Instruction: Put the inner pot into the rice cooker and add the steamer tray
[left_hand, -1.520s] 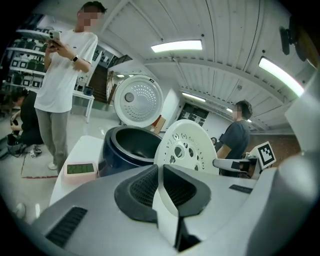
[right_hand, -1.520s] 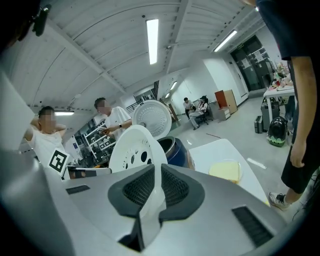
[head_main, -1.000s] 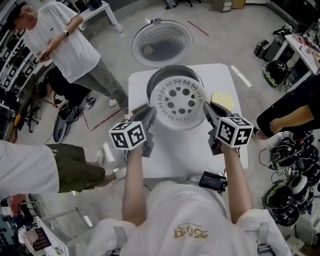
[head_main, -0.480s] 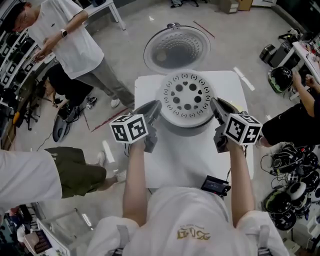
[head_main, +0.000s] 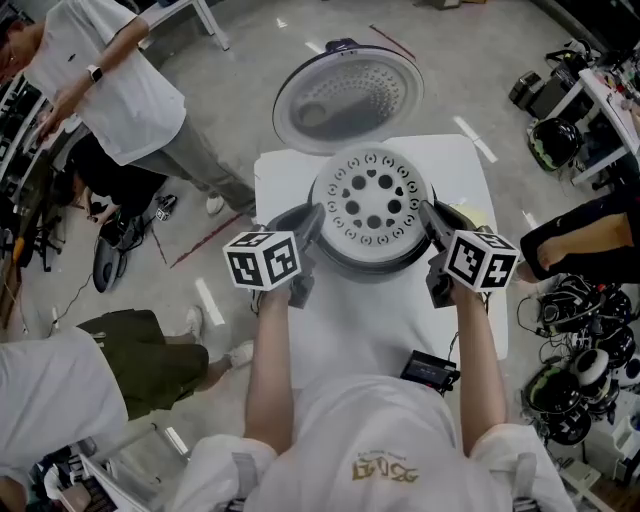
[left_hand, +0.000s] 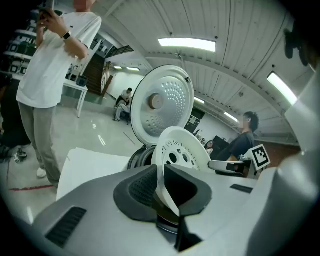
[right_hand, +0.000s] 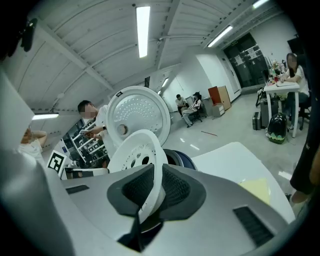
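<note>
Tray (head_main: 372, 205) over cooker (head_main: 372, 264); shirt print (head_main: 384, 467) perhaps illegible

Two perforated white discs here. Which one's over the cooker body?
The steamer tray, with large round holes; the finely dimpled lid stands open behind it.

**Matt white plastic, dimpled metal**

The perforated steamer tray (head_main: 372, 208) looks like smooth, matt white plastic. The rice cooker lid (head_main: 347, 95) shows a dimpled, dull metallic inner plate. The tabletop (head_main: 290, 180) is plain matt white, and the floor (left_hand: 92, 131) is glossy.
</note>
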